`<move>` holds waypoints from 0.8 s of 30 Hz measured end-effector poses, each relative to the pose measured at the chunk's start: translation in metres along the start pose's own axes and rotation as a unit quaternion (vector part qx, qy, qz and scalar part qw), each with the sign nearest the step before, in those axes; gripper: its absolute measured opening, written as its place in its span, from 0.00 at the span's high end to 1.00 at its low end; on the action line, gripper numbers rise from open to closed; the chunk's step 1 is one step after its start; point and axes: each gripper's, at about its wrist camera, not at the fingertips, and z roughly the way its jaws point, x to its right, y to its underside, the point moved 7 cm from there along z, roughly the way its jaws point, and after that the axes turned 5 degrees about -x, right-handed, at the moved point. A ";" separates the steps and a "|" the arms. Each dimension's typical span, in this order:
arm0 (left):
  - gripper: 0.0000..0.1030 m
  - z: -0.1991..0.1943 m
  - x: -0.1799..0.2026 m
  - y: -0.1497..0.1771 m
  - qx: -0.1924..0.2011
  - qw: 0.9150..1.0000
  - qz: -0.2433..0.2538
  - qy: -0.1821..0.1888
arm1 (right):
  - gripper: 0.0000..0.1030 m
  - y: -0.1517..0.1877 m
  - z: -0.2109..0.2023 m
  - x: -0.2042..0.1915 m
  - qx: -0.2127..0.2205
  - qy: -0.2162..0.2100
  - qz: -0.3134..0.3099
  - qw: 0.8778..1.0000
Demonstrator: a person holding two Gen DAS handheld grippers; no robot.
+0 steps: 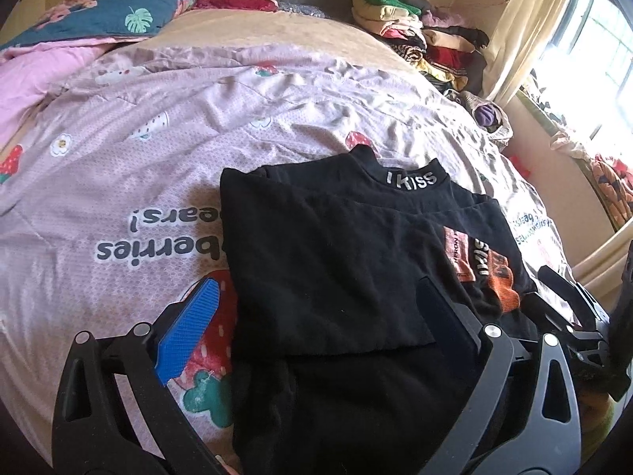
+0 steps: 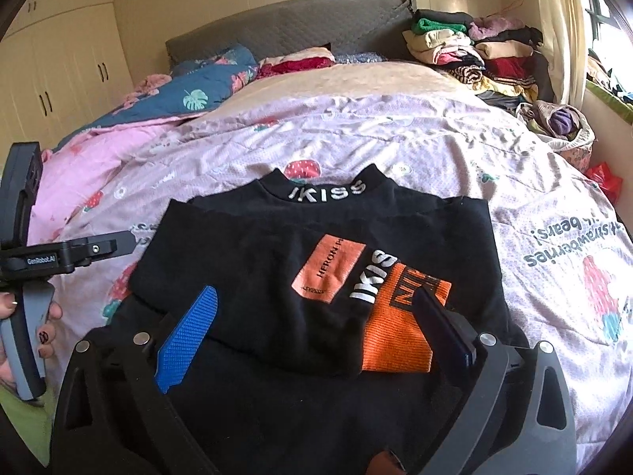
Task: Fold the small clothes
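Note:
A small black top (image 1: 332, 261) (image 2: 277, 261) with "IKISS" on its collar and an orange print lies on the bed, its lower part folded up over the chest. My left gripper (image 1: 316, 301) hovers open above its left side, blue pads wide apart, nothing between them. My right gripper (image 2: 316, 308) also stands open over the orange print (image 2: 395, 336), clear of the cloth. In the right wrist view the left gripper's handle (image 2: 27, 316) shows at the left edge, held by a hand.
The bed cover (image 1: 158, 166) is pink with strawberry prints. A blue floral quilt (image 2: 205, 79) lies by the headboard. Piles of folded clothes (image 2: 474, 51) sit at the far right corner. A bag of clothes (image 2: 565, 122) rests near the window-side edge.

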 end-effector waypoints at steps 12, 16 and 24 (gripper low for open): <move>0.09 -0.028 0.001 0.008 0.023 1.000 -0.010 0.000 | 0.05 0.008 -0.034 0.001 0.012 0.000 0.004 1.000; 0.09 -0.035 0.001 0.019 0.023 1.000 -0.008 -0.006 | 0.05 0.017 -0.045 0.005 0.008 0.006 0.002 1.000; 0.09 -0.046 0.004 0.045 0.023 0.999 0.008 -0.033 | 0.05 0.041 -0.062 0.020 -0.004 0.022 0.005 1.000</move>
